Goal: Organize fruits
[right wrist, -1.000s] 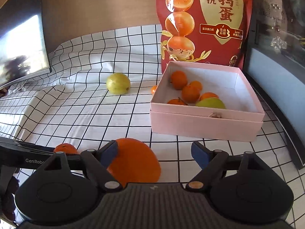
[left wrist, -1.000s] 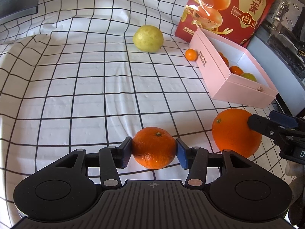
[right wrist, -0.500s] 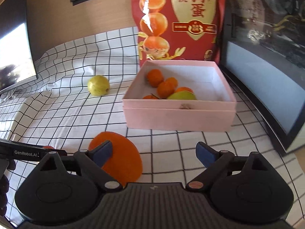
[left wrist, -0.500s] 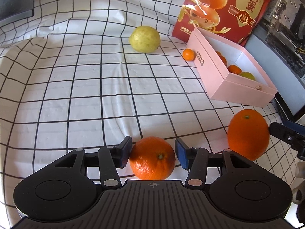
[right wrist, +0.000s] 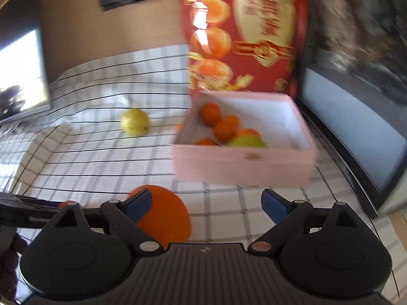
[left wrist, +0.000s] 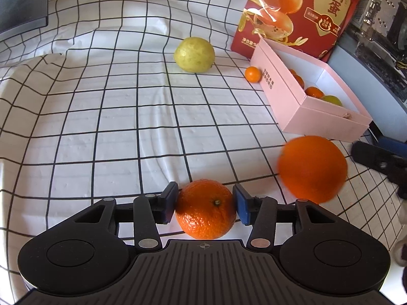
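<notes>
A mandarin (left wrist: 206,211) sits between the blue pads of my left gripper (left wrist: 204,203), whose jaws are closing on it; both pads touch its sides, low over the checked cloth (left wrist: 114,127). To its right a large orange (left wrist: 311,169) lies blurred on the cloth. In the right wrist view this large orange (right wrist: 165,218) shows behind the left finger (right wrist: 138,203) of my right gripper (right wrist: 206,204), which stands open and grips nothing. One right gripper finger (left wrist: 376,157) is apart from the orange. The pink box (right wrist: 241,170) ahead holds several small oranges and a green fruit.
A yellow-green guava (left wrist: 194,54) and a tiny orange (left wrist: 253,74) lie on the cloth near the pink box (left wrist: 318,117). A red snack bag (left wrist: 300,12) stands behind it. A dark screen (right wrist: 356,132) runs along the right edge. The right wrist view is motion-blurred.
The mandarin has turned in my left gripper, its stem now facing the camera. The right gripper's jaws spread wider and drew away from the large orange, which shifted slightly.
</notes>
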